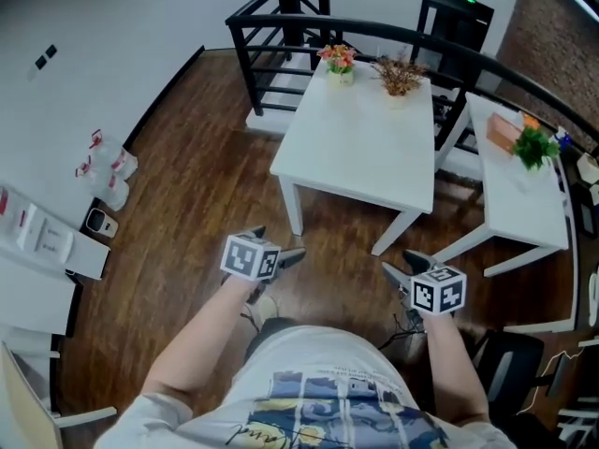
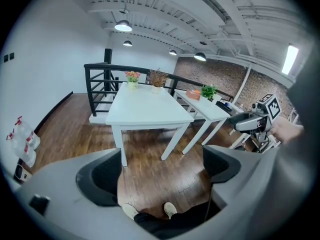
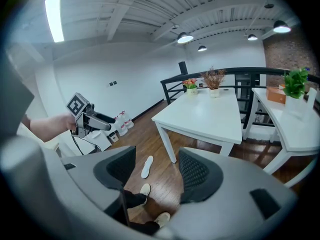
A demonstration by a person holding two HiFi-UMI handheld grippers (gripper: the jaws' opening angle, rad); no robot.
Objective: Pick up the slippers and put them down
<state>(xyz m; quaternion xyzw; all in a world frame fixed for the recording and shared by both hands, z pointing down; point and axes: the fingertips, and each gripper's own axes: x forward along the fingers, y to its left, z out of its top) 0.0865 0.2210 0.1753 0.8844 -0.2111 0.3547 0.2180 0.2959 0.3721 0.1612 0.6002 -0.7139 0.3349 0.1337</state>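
Observation:
One white slipper [image 3: 147, 166] lies on the wooden floor beside the white table's near leg, seen only in the right gripper view. No second slipper shows in any view. My left gripper [image 1: 279, 246] [image 2: 162, 169] is held up in front of the person's body, open, with only floor between its jaws. My right gripper [image 1: 404, 266] [image 3: 157, 170] is raised at the same height, open and empty. Each gripper shows in the other's view: the right gripper [image 2: 250, 121] and the left gripper [image 3: 107, 120]. The person's light shoes [image 2: 170, 209] stand below.
A white table [image 1: 360, 148] with two flower pots [image 1: 338, 64] stands ahead, a second white table [image 1: 519, 195] with a green plant to its right. A black railing [image 1: 281, 26] runs behind. Water bottles [image 1: 110, 171] and a white cabinet [image 1: 47, 241] line the left wall.

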